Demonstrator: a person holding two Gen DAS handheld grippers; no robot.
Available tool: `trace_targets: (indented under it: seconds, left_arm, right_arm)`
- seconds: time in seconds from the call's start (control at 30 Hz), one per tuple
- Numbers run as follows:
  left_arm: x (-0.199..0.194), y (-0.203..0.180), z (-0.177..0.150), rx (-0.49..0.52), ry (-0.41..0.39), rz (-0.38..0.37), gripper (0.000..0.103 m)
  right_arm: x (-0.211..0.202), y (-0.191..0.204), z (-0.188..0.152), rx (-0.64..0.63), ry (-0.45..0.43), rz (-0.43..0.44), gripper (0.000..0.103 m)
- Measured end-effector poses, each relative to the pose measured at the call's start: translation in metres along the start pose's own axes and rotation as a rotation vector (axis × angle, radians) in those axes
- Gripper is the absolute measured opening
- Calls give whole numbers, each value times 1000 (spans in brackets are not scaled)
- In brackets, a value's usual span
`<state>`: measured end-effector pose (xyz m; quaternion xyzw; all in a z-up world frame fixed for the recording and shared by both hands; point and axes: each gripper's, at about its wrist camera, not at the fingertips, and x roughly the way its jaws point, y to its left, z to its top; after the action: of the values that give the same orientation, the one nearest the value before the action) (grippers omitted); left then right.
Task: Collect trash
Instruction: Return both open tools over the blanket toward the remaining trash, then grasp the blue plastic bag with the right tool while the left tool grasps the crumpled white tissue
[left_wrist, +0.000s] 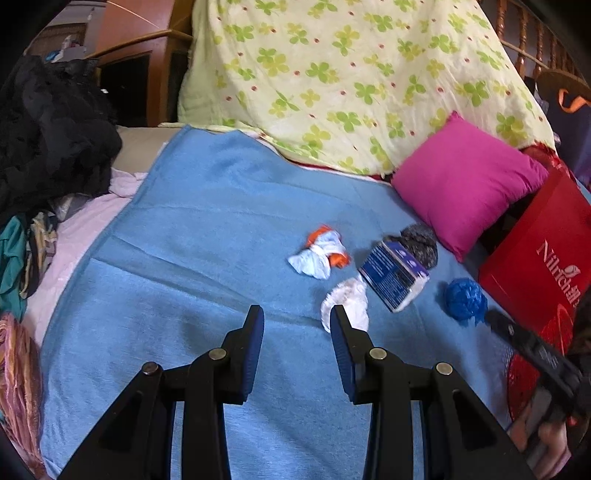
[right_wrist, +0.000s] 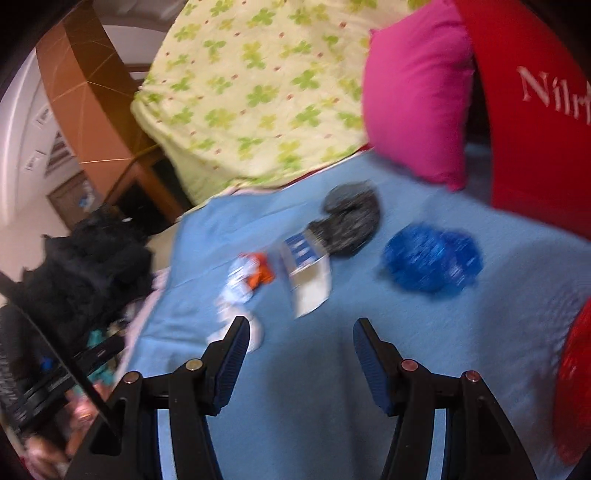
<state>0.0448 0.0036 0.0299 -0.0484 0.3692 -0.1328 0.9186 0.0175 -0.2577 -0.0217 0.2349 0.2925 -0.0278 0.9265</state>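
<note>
Several pieces of trash lie on a blue blanket (left_wrist: 207, 236): a white crumpled tissue (left_wrist: 349, 301), a white and orange wrapper (left_wrist: 321, 253), a blue and white carton (left_wrist: 393, 275), a dark crumpled bag (left_wrist: 421, 238) and a blue crumpled bag (left_wrist: 465, 301). My left gripper (left_wrist: 297, 317) is open and empty, its right finger just before the tissue. My right gripper (right_wrist: 299, 330) is open and empty above the blanket, short of the carton (right_wrist: 308, 273), the blue bag (right_wrist: 432, 260), the dark bag (right_wrist: 351, 218) and the wrapper (right_wrist: 247, 275). The right wrist view is blurred.
A pink pillow (left_wrist: 465, 181) and a red bag (left_wrist: 539, 254) stand at the right. A clover-print quilt (left_wrist: 351, 74) lies behind. Dark clothes (left_wrist: 48, 133) pile at the left. The right tool (left_wrist: 535, 354) shows at the lower right.
</note>
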Motion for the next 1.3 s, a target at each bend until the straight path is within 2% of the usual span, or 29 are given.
trace_targets:
  seconds: [0.17,0.33,0.47,0.57,0.67,0.9,0.93,0.97,1.0,1.07,1.17,1.3]
  left_arm:
    - [20,-13,-5,16,42,-47,38]
    - [45,-29,-3,24,77,-114,38]
    - [69,-39,2,16,98,-140,48]
    - [83,-46,6,0,108,-154,50]
    - [96,-55,8,7,118,-148,57]
    - [126,-61,0,42,184,-98,56]
    - [128,-60,-1,47,186,-91,55]
    - [129,-60,-2,51,186,-89,48]
    - [129,-60,-2,54,187,-85,40]
    - [128,-58,-2,58,185,-85,30]
    - [126,-55,-2,63,177,-89,7]
    - [121,-47,-1,55,171,-96,5]
  right_arm:
    - [25,-19,21,7,-43,-113,67]
    - [41,-40,36,34,-63,-186,72]
    - [47,-59,45,86,-72,-237,73]
    - [58,-71,47,122,-47,-243,75]
    - [73,-79,46,150,20,-234,75]
    - [88,-90,41,168,64,-231,75]
    - [89,-89,40,165,70,-228,74]
    - [88,-89,39,162,71,-223,69]
    - [87,-88,38,157,70,-218,68]
    - [85,-86,38,148,70,-215,64]
    - [80,-84,37,150,71,-193,60]
    - [70,-68,38,121,57,-163,58]
